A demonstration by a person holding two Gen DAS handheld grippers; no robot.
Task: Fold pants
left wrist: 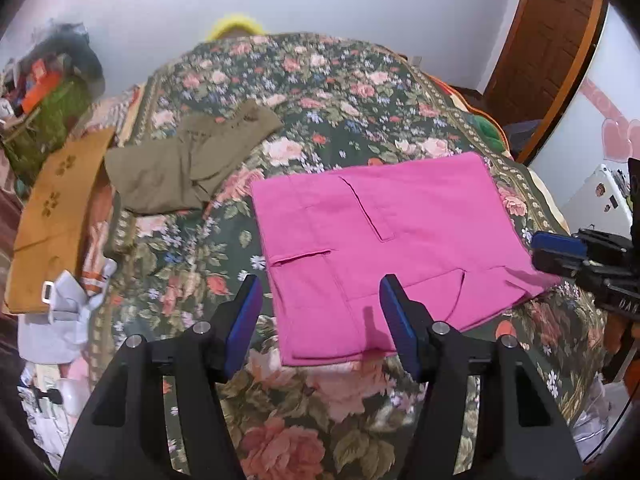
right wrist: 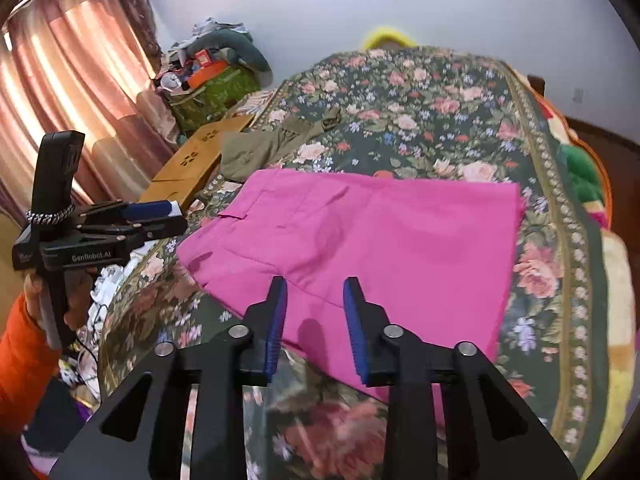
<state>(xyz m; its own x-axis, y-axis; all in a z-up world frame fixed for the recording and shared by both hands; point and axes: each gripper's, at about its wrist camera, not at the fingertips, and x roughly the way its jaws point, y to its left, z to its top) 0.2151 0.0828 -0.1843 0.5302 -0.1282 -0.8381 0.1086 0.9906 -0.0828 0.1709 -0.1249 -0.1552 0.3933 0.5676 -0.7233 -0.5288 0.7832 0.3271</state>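
The pink pants (left wrist: 384, 240) lie folded into a flat rectangle on the floral bedspread (left wrist: 320, 92); they also show in the right wrist view (right wrist: 380, 240). My left gripper (left wrist: 320, 292) is open and empty, raised above the near left corner of the pants. My right gripper (right wrist: 316, 292) is open and empty above the near edge of the pants. The right gripper shows at the right edge of the left wrist view (left wrist: 560, 248); the left gripper shows at the left of the right wrist view (right wrist: 160, 216).
Olive-green pants (left wrist: 188, 160) lie crumpled at the bed's far left. A tan wooden board (left wrist: 56, 208) and a pile of clutter (left wrist: 44, 92) sit left of the bed. A wooden door (left wrist: 552, 40) stands at the right, curtains (right wrist: 60, 100) at the left.
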